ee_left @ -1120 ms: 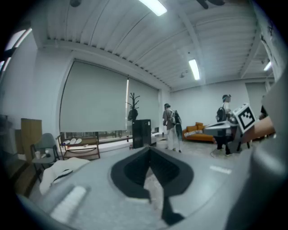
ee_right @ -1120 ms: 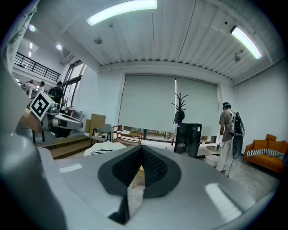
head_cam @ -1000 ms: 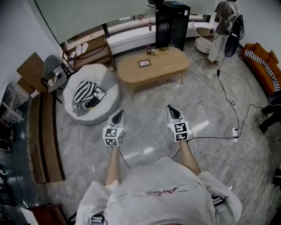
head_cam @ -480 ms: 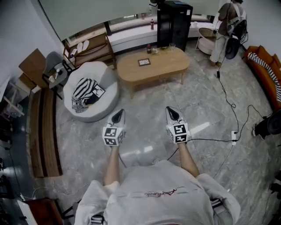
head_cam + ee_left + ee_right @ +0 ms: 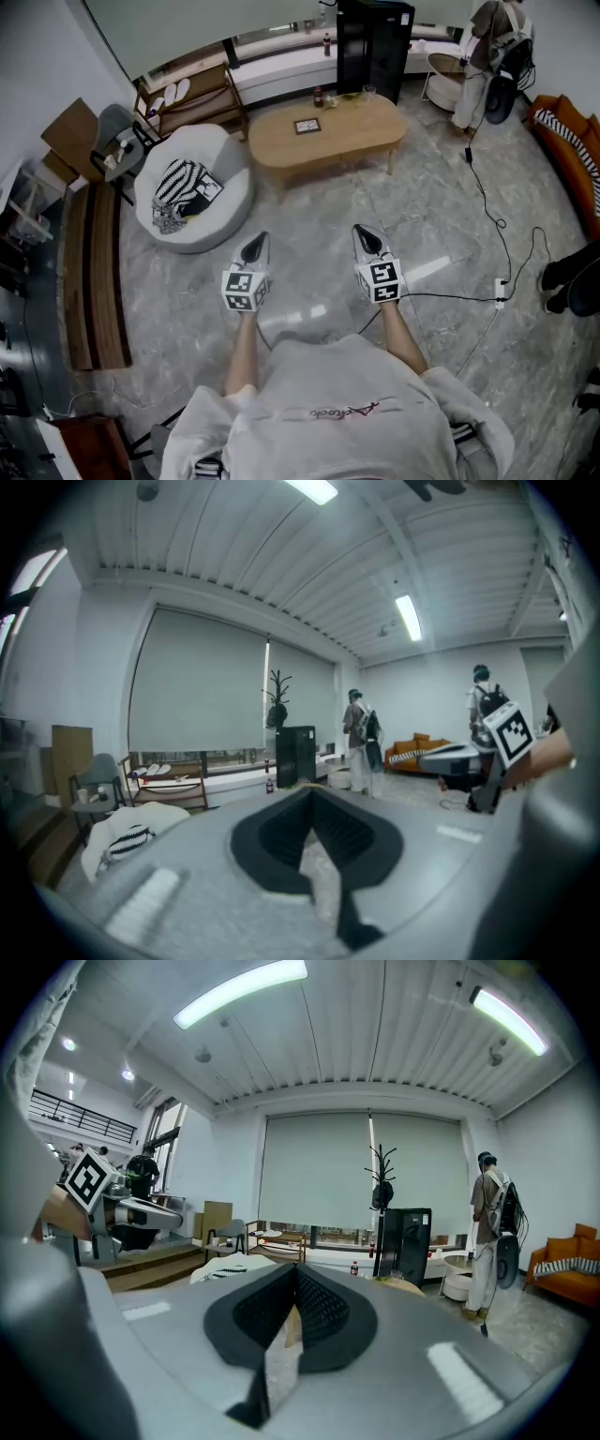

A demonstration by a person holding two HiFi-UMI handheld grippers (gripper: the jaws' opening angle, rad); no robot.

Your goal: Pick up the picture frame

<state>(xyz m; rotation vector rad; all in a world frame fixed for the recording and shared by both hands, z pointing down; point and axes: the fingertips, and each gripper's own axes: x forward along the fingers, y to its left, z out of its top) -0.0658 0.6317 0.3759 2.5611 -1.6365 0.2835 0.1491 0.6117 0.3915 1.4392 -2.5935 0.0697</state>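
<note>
We hold the left gripper [image 5: 254, 247] and the right gripper [image 5: 367, 240] side by side above the marble floor [image 5: 431, 216]. Both point toward the wooden surface [image 5: 361, 141] and are well apart from it. Each pair of jaws is pressed together with nothing between them. The picture frame [image 5: 307, 126] sits on the surface, near its far edge and a little left of the middle, untouched. A round white chair [image 5: 225, 202] stands beside the surface's left end.
</note>
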